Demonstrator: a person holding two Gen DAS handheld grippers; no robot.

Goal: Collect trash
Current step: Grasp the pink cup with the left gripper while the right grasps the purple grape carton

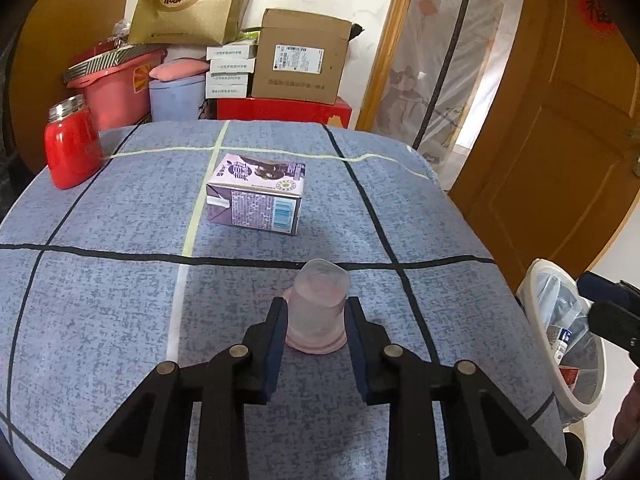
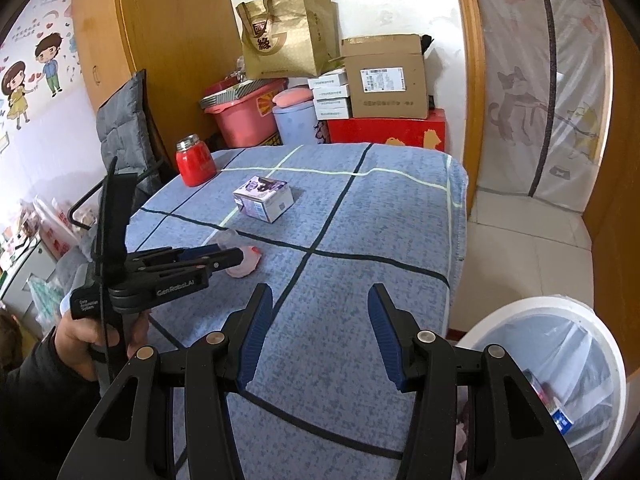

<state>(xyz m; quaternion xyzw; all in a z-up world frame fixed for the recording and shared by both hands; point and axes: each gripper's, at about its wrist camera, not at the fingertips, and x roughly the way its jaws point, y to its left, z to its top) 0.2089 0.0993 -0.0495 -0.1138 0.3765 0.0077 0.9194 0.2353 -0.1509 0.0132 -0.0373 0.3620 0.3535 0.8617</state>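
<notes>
So the left gripper has its jaws pinched onto a small translucent pinkish plastic cup, upside down on the blue checked tablecloth, gripped low, probably for a stable lift. The right gripper hangs empty, jaws wide. The white bagged trash bin waits beside the table, and the purple milk carton is still lying there.

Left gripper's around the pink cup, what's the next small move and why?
Probably lift it straight up, then carry it toward the bin. The left gripper has its pads against both sides of the upside-down pink cup, which stands on the blue cloth, so the grasp looks set.
</notes>
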